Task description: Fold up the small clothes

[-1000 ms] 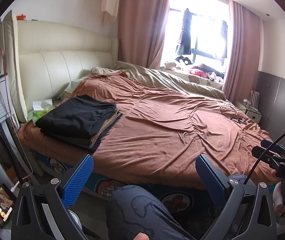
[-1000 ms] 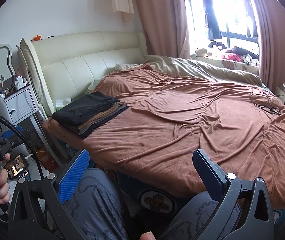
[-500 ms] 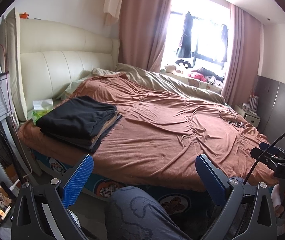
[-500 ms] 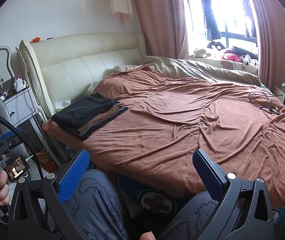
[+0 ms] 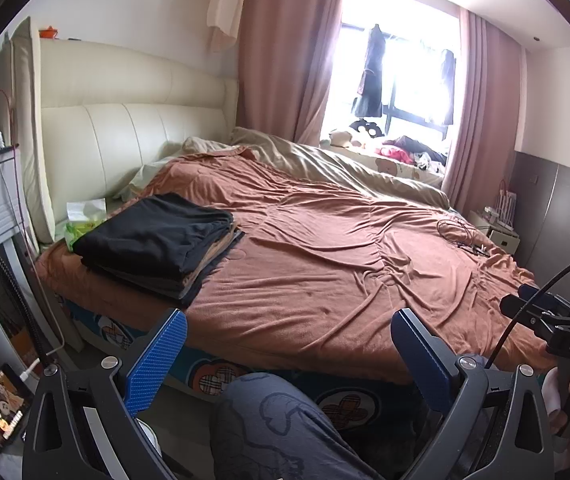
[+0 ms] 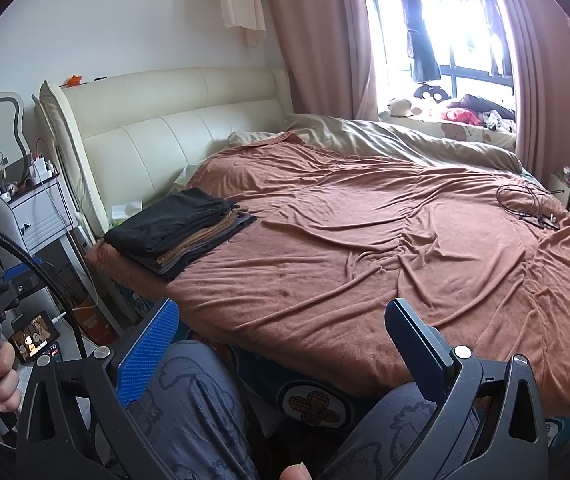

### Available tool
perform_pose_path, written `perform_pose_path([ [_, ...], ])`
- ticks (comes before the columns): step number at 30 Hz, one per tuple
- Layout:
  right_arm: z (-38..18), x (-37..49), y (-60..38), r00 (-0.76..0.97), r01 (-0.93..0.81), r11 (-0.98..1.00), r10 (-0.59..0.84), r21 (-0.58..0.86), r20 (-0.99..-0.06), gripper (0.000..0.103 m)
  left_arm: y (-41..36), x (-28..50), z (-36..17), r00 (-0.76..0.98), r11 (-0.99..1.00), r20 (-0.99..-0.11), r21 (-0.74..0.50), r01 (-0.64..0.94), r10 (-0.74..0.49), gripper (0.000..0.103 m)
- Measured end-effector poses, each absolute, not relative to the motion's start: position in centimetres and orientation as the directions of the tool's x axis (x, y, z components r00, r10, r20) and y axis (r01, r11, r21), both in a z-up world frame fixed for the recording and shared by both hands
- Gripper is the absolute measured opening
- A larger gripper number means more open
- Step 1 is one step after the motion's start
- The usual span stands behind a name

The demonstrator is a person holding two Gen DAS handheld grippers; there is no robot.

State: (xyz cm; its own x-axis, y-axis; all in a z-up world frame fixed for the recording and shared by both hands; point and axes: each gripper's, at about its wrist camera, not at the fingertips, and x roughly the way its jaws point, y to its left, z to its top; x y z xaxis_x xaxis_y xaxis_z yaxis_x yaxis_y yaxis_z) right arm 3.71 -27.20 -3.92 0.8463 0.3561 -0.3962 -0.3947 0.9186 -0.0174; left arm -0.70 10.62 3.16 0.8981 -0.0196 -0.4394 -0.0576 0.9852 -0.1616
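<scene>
While both views drift slightly upward against a second ago, nothing on the bed (image 5: 325,272) has changed: the folded stack of clothes (image 5: 157,240) sits at the near left corner beside the headboard (image 6: 173,136), untouched. I hold the left gripper (image 5: 289,360) and right gripper (image 6: 281,344) spread wide and empty over my knees. No loose garment shows, so I judge the folding done or paused.

The brown blanket (image 5: 325,264) lies bare right of the folded stack (image 5: 157,240). Beyond that stretch a cable (image 5: 461,236) lies near the bed's far edge. A knee (image 5: 269,420) blocks the near side.
</scene>
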Motion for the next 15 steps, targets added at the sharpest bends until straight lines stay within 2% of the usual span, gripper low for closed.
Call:
perform_pose_path([
  [15,-3.85,3.84,-27.19,0.844,-0.395,0.919,0.357,-0.012,-0.400,0.103,10.50,-0.75,3.20,0.897,0.986,-0.440,-0.159,-0.052,-0.024,0.103],
])
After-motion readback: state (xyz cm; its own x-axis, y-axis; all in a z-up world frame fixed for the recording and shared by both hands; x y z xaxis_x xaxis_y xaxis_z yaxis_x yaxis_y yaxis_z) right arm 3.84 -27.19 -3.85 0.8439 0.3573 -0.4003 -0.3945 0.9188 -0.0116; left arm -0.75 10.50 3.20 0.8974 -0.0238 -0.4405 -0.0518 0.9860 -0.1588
